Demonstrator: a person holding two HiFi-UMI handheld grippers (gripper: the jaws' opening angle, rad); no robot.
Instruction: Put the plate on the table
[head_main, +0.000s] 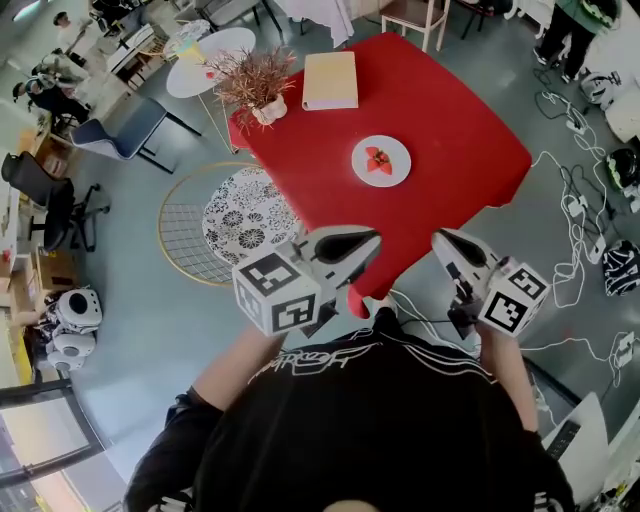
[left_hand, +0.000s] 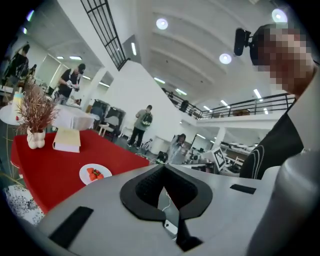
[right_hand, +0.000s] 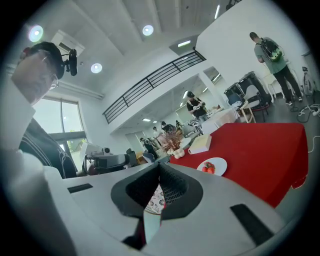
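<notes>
A white plate (head_main: 396, 149) with red strawberries lies near the middle of the red table (head_main: 440, 110). The same plate (left_hand: 84, 175) shows at the lower left of the left gripper view, and the plate (right_hand: 220, 162) sits right of centre in the right gripper view. My left gripper (head_main: 364, 243) is held close to my chest at the table's near corner, shut, with nothing between its pads. My right gripper (head_main: 444, 241) hangs beside it, also shut and empty. Both are well short of the plate. The tips of the left gripper (left_hand: 164, 172) and of the right gripper (right_hand: 159, 168) meet.
A cream book (head_main: 330, 80) and a dried plant in a white vase (head_main: 258, 88) stand at the table's far side. A round wire seat with a patterned cushion (head_main: 243, 216) is left of the table, a white side table (head_main: 212, 58) behind. Cables (head_main: 575, 205) trail on the floor at right.
</notes>
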